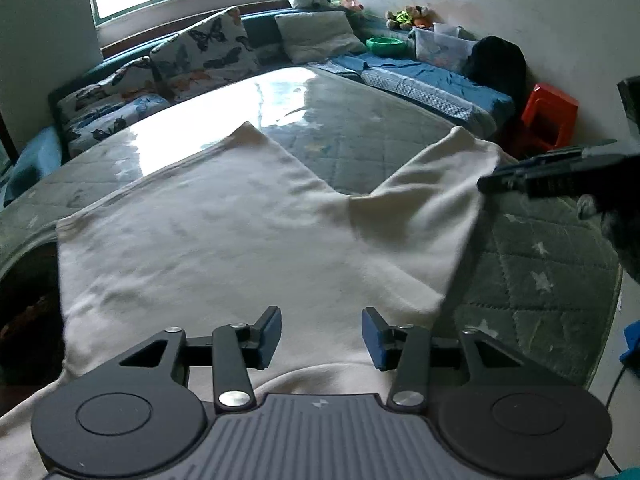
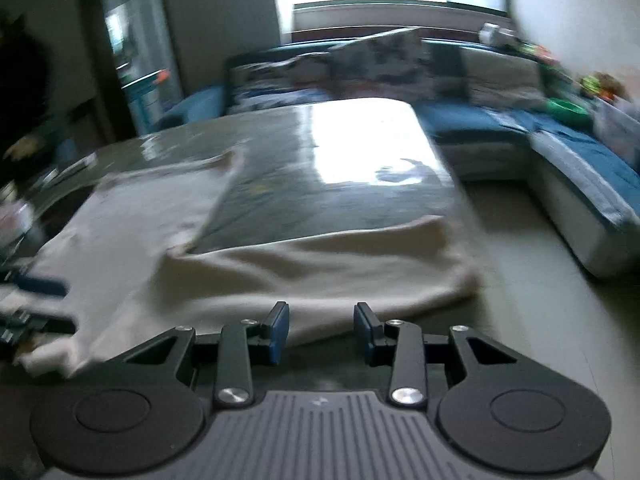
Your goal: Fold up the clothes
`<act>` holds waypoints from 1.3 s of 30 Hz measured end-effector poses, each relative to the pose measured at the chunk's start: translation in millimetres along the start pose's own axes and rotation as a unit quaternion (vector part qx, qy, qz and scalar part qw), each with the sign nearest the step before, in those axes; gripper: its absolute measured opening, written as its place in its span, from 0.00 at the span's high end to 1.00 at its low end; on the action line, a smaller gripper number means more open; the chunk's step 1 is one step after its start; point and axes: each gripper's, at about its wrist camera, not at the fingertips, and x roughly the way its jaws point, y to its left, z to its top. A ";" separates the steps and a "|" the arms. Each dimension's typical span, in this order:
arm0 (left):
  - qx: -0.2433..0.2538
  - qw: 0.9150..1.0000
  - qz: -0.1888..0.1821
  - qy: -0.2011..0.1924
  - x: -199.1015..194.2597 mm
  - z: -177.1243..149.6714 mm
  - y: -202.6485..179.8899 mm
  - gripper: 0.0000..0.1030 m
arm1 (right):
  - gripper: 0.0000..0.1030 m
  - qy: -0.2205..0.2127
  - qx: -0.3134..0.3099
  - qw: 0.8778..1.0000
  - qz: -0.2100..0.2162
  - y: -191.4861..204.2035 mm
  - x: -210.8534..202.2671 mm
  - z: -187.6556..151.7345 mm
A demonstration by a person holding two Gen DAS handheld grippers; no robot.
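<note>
The glossy quilted surface [image 1: 532, 256] carries cream trousers [image 1: 208, 240] lying flat, the 2 legs splayed in a V toward the far edge. The left claw [image 1: 321, 332] hovers released above the waist end; the right claw [image 2: 321, 330] stands parted and empty just short of the right leg's edge. To fold well, grip that leg by cuff and hip — then lay it squarely over the other, smoothing wrinkles first.

A rounded table [image 1: 532, 248] covered with a grey-green quilted cloth printed with pale stars, its top glossy and reflecting window light at the far end. Lying directly on it: one cream-white fabric garment [image 1: 224, 224], spread mostly flat, two separate sections pointing toward the far side, near edge overhanging.
</note>
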 end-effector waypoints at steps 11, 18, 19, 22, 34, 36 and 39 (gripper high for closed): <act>0.010 1.000 -0.007 0.009 11.2 5.1 -14.9 0.50 | 0.68 -0.015 0.117 0.992 -0.049 -56.4 13.3 -0.3; 0.010 1.000 -0.005 0.015 14.7 4.9 -17.4 0.49 | 0.79 -0.028 0.110 0.990 -0.083 -50.8 21.3 0.4; 0.010 1.000 -0.004 0.015 15.0 4.7 -17.6 0.48 | 0.83 -0.028 0.104 0.990 -0.088 -49.7 22.2 0.1; 0.008 1.000 -0.003 0.016 15.5 4.0 -17.2 0.46 | 0.94 -0.027 0.097 0.990 -0.095 -50.5 24.1 1.2; -0.005 1.000 0.009 0.011 10.5 3.5 -5.6 0.41 | 0.98 -0.074 0.125 0.988 -0.056 -61.1 -9.2 4.2; -0.009 1.000 0.011 0.010 9.1 2.3 -1.7 0.40 | 0.99 -0.087 0.125 0.987 -0.044 -59.8 -21.1 10.6; -0.014 1.000 0.016 0.008 7.3 -0.2 3.4 0.38 | 0.99 -0.108 0.121 0.986 -0.027 -53.6 -37.8 21.3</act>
